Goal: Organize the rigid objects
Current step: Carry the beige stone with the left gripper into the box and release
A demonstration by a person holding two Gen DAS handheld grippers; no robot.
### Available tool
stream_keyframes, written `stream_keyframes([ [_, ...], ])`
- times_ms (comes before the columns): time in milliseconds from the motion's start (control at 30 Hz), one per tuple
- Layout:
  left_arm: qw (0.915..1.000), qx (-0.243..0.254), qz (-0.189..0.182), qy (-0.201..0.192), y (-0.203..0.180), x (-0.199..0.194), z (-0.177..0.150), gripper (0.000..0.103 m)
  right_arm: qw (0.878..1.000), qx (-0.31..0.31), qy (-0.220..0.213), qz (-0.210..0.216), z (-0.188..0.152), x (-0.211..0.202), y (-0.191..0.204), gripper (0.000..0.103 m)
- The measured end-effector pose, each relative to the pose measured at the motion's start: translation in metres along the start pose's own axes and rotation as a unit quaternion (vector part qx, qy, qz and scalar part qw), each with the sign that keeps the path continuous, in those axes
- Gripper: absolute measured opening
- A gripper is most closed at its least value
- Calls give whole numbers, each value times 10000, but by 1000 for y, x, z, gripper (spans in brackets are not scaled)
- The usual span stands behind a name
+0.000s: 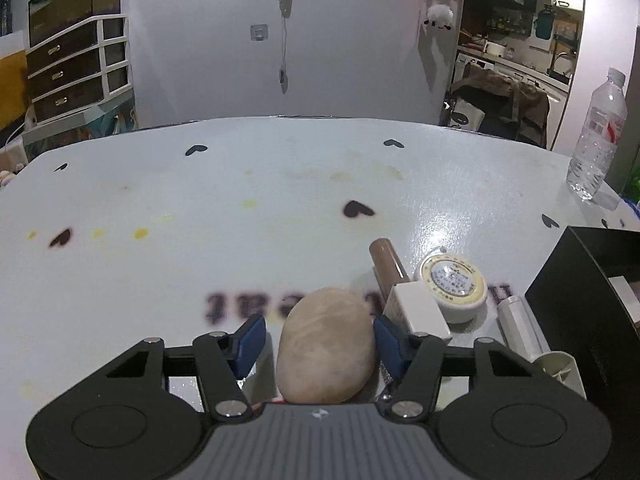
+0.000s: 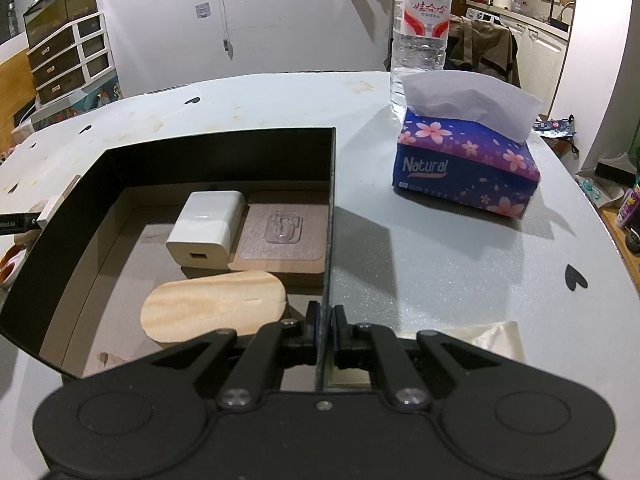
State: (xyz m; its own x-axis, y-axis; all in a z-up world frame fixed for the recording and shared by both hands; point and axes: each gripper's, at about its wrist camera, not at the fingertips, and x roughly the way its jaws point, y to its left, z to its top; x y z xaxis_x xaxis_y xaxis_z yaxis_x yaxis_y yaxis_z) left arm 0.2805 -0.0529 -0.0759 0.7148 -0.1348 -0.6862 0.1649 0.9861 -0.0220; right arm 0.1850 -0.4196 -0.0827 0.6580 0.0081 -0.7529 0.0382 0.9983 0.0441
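While the right claw (image 2: 324, 320) pinches the black box (image 2: 224, 140) wall, steadying it, the left claw (image 1: 320, 340), half-spread, brackets the stone (image 1: 326, 344) just outside that box: likely heavy, rigid, smooth and slip-prone, so grip its widest midsection. Whether the pads touch it, can't tell.

Left wrist view: low over the pale table (image 1: 200, 208), angled down along the fingers, close on a tan stone (image 1: 326, 344). Right wrist view: likewise tilted down, close above the black box (image 2: 224, 148). Shared: box (image 1: 580, 300), water bottle (image 1: 598, 136) (image 2: 420, 32), drawer unit (image 1: 76, 68) (image 2: 66, 56), back wall.
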Motion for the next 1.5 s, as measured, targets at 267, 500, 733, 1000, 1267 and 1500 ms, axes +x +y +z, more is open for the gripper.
stream_keyframes([
  [267,9999,-162,-38,-46,-1,-2,-2,50,10000,4,0,7,0,0,0,7],
  [500,9981,-226,265,-503,-3,-34,8,50,10000,14,-8,29,0,0,-1,7],
  [733,9958,74,-306,-862,-32,-72,24,50,10000,15,-9,26,0,0,-2,7],
  [1000,9844,-55,-1678,-522,-89,-83,40,50,10000,56,-29,37,-1,-1,-2,7],
  [1267,9810,39,-1933,152,-144,-54,42,50,10000,57,-31,38,-1,-1,-2,7],
  [1500,9856,-229,-1591,516,-156,-21,40,50,9999,79,-53,77,-1,-1,-3,8],
])
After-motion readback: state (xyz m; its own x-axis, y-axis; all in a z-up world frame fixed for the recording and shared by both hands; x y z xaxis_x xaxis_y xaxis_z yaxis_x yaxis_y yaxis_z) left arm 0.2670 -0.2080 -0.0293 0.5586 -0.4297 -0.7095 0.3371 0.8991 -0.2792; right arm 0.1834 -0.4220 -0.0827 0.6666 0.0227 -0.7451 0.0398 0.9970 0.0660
